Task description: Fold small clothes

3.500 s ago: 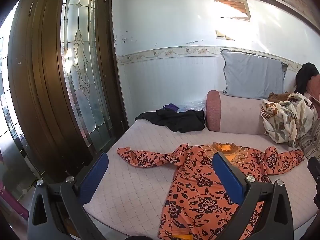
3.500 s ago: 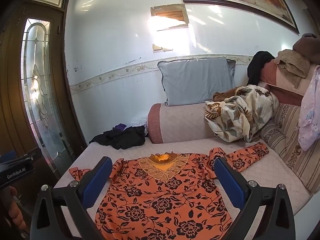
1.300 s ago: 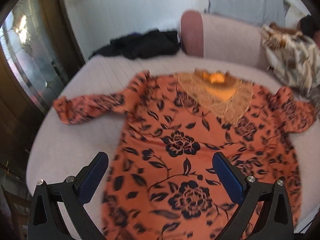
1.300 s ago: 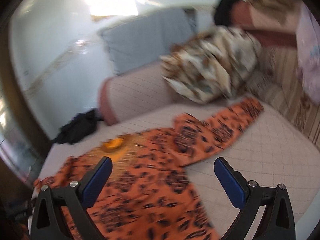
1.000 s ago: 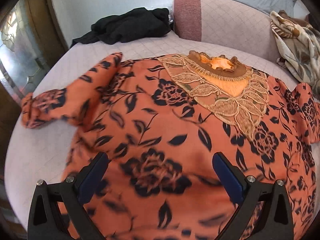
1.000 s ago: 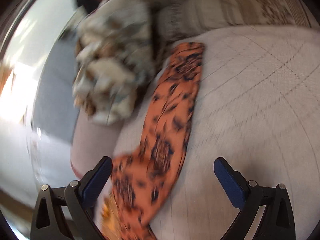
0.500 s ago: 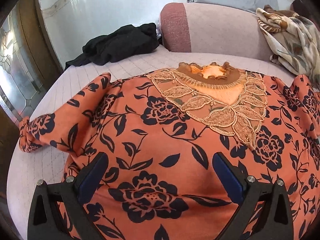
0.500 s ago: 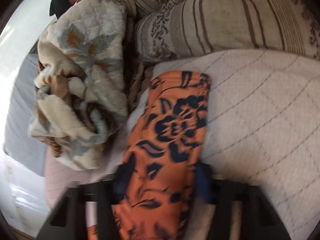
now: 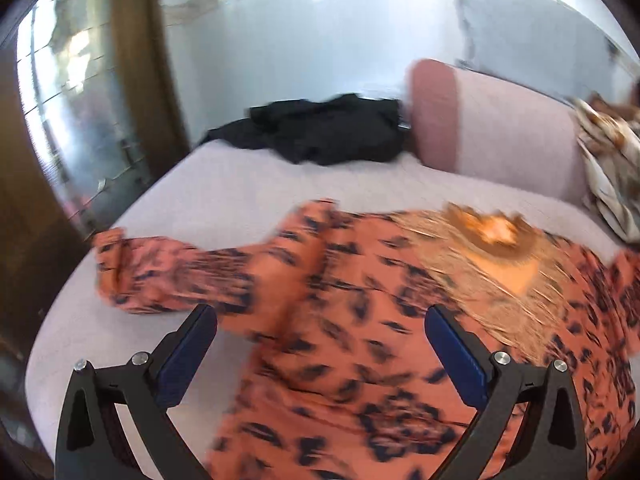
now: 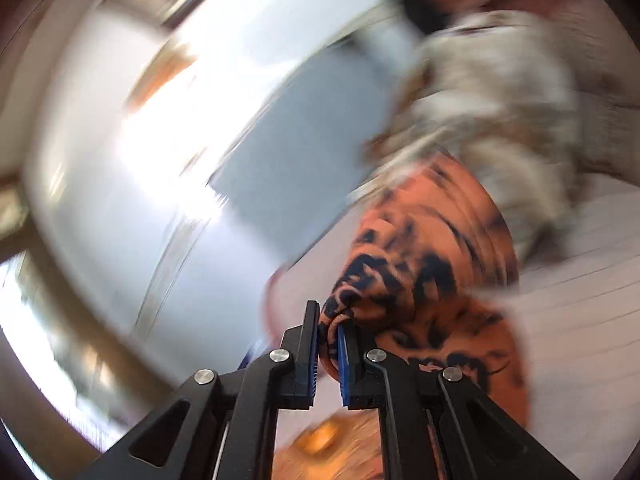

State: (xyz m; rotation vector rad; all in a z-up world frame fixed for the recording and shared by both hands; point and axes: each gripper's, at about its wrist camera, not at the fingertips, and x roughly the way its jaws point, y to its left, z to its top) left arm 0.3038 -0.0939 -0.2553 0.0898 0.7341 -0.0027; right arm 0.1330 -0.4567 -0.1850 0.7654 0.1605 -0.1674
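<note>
An orange top with black flowers lies spread face up on the pale quilted bed, its gold lace collar towards the far right. Its left sleeve stretches out to the left. My left gripper is open and empty, hovering above the shoulder of that sleeve. In the right wrist view my right gripper is shut on the cuff of the right sleeve and holds it lifted. Both views are blurred.
A black garment lies at the back of the bed by a pink bolster. A floral blanket is heaped at the right, also in the right wrist view. A glass door stands at the left.
My right gripper has shut on the right sleeve's cuff and lifted it, swinging upward. My left gripper has pulled back and shifted left, towards the left sleeve.
</note>
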